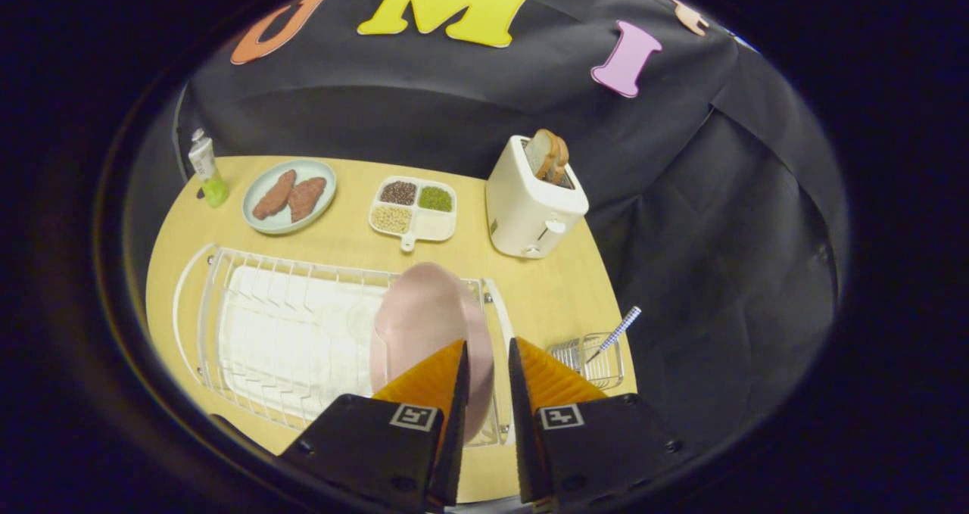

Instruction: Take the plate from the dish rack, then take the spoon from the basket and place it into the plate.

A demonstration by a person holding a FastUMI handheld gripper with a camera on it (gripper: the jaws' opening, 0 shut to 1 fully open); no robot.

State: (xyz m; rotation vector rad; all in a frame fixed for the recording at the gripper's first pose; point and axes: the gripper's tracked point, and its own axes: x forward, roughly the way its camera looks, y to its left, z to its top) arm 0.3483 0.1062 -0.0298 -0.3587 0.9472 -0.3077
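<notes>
A pink plate [424,321] stands on edge in the right end of the white wire dish rack [250,332]. My gripper [488,344] hangs just above it, its orange fingers [431,381] a narrow gap apart. The plate's right rim runs down into that gap. Rack wire shows between the rim and the right finger, so the fingers do not both press on the plate. Right of the fingers a small wire basket [587,362] sits at the table's edge. A spoon with a blue-and-white checked handle [621,328] leans out of it.
Beyond the rack stand a white toaster [530,204] with bread slices, a divided tray of beans [412,210], a pale green plate of meat pieces [290,194] and a small bottle [206,167]. The wooden table [545,287] ends close to the basket on the right.
</notes>
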